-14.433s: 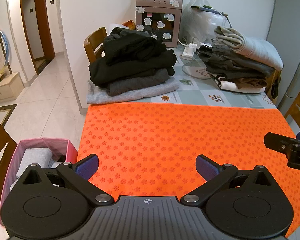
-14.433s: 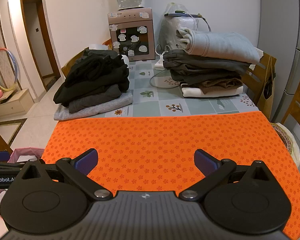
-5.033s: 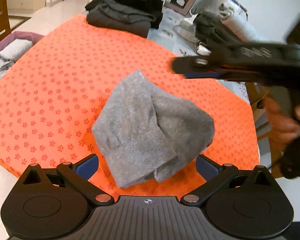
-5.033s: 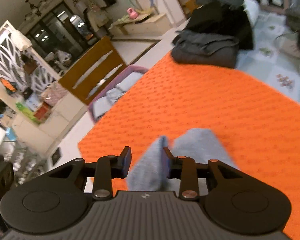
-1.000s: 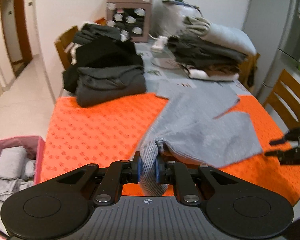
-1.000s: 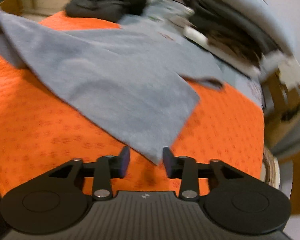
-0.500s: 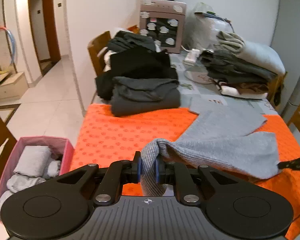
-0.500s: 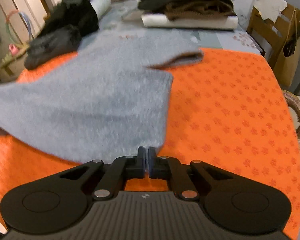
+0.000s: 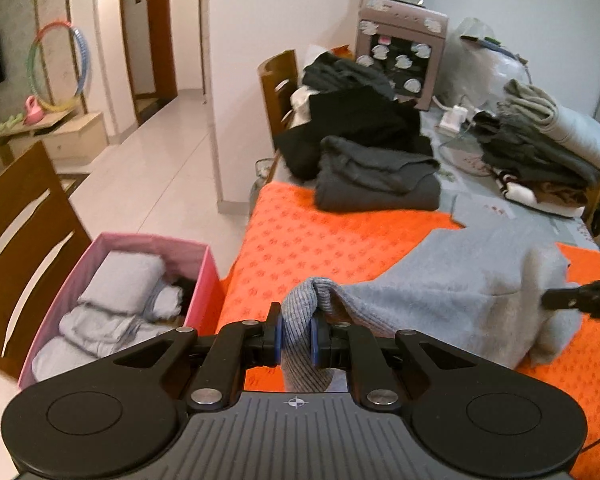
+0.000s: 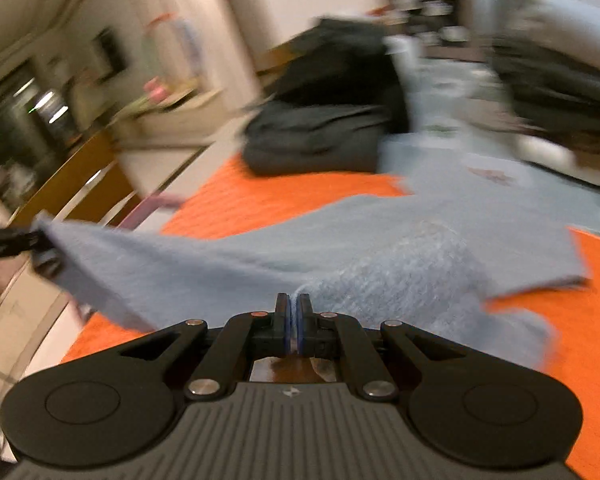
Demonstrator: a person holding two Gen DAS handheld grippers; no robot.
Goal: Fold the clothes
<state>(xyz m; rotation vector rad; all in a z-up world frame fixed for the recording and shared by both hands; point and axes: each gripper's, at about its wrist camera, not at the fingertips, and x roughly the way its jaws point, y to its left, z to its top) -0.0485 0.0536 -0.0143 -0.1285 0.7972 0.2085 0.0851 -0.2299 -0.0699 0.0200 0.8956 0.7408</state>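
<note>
Tension is what matters here — the grey sweater [image 9: 452, 300] is pinched at two points and needs to be drawn flat before any fold goes in. The left gripper [image 9: 296, 336] is nearly closed on a bunched ribbed edge of the knit at the near left, and the right gripper [image 10: 294, 320] has its pads clamped tight on a thin edge of the same garment at the near right. Most of the sweater lies across the orange mat [image 9: 320, 240] on the surface, its far part reaching off the mat toward the dark folded pile [image 9: 376, 176]. I would judge the best move is to spread both grips apart evenly, keeping them level — then lower together so the hem lands straight, without dragging the far part into the pile.
</note>
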